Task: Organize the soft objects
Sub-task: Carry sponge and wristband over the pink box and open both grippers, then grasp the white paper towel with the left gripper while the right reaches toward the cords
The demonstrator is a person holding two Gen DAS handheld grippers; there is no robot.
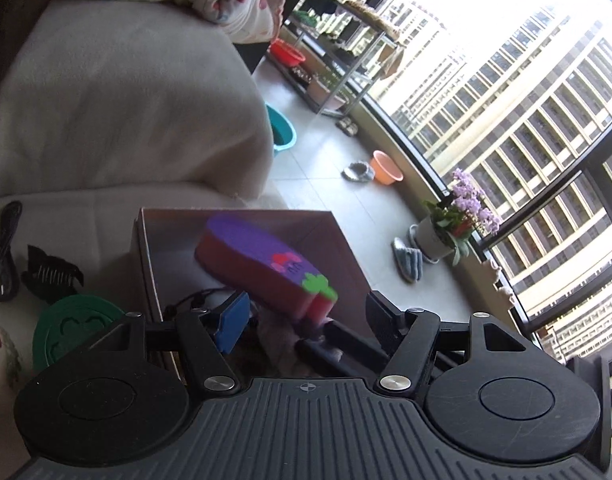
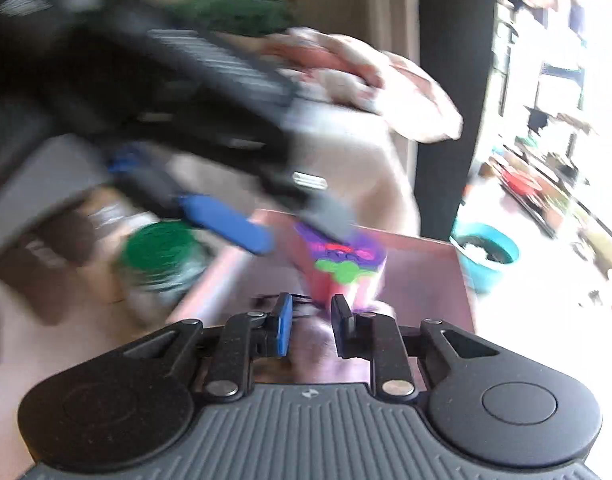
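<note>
- Purple-topped foam block, red along its sides with a green cut-out at one end, hangs tilted over the open cardboard box; both views blur it.
- Left gripper has its jaws spread wide, the blue pad at one side of the block's lower end; whether either pad presses on the foam I cannot tell.
- Right gripper shows its jaws drawn near together with nothing between them, the block just ahead of the tips.
- Green round lid with a smiley face lies left of the box, beside a black hair claw and a black cable.
- Beige sofa cushion rises behind the box.
</note>
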